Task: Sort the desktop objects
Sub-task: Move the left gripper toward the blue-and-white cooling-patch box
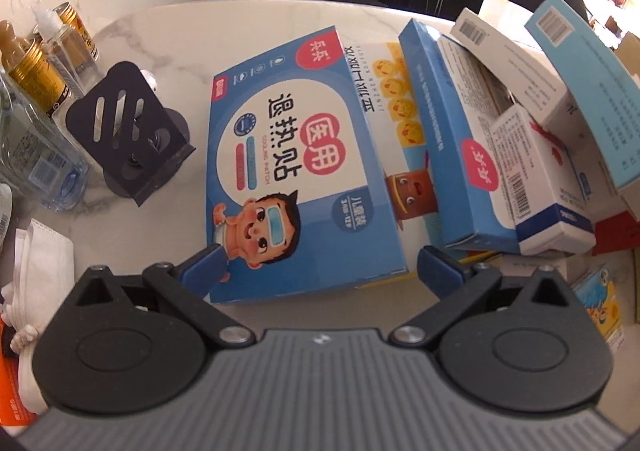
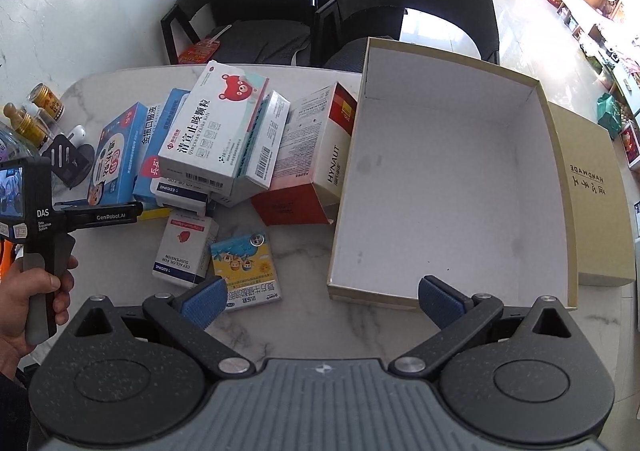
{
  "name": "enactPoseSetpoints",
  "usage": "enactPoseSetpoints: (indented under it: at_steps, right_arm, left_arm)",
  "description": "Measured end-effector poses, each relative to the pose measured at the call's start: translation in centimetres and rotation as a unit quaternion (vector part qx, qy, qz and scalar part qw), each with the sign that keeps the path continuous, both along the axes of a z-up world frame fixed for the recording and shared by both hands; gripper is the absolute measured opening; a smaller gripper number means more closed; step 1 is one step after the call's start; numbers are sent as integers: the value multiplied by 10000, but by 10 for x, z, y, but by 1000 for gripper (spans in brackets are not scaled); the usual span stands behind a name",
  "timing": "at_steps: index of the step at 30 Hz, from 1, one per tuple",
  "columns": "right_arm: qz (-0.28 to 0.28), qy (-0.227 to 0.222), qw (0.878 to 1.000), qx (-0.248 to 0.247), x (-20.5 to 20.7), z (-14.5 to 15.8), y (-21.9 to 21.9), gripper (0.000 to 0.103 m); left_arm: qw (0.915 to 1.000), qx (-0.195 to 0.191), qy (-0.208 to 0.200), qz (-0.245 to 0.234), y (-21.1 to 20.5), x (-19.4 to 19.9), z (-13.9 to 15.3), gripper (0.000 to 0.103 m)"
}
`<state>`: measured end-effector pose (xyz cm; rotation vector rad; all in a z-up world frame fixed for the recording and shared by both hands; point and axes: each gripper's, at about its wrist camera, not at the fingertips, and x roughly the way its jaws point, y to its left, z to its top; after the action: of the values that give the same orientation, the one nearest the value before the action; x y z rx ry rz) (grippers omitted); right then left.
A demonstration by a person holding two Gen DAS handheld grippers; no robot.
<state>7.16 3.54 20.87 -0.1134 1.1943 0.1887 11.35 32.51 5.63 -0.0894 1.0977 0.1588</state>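
Note:
A blue cooling-patch box [image 1: 300, 155] with a cartoon child lies flat on the marble table [image 1: 168, 35]. My left gripper [image 1: 320, 271] is open, its blue fingers [image 1: 204, 267] on either side of the box's near end. To the right, more medicine boxes [image 1: 452, 131] lean in a pile. In the right wrist view my right gripper [image 2: 320, 303] is open over bare table. It hangs between a small yellow-blue box [image 2: 246, 271] and an open beige carton [image 2: 448, 191] with nothing inside. The same pile [image 2: 216, 135] lies left of the carton.
Bottles [image 1: 32, 71] and a black slotted stand [image 1: 128, 131] stand at the table's left, with white cloth [image 1: 40, 259] nearer. The carton's lid [image 2: 592, 191] lies to its right. Two black chairs [image 2: 248, 3] are behind the table. A hand [image 2: 36, 291] holds the left gripper's handle.

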Motion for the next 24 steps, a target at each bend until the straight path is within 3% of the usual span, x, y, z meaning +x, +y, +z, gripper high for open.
enactPoseSetpoints:
  at_steps: [13, 20, 24]
  right_arm:
    - [-146, 98, 9997, 146, -2, -3, -10, 102]
    - [-252, 152, 9993, 239, -3, -5, -16, 102]
    - [-170, 95, 9995, 268, -5, -3, -14, 102]
  left_arm:
    - [9993, -315, -175, 17, 18, -3, -3, 99]
    - [9935, -1054, -274, 322, 43, -9, 2, 98]
    - [9825, -1696, -375, 674, 64, -19, 2, 97]
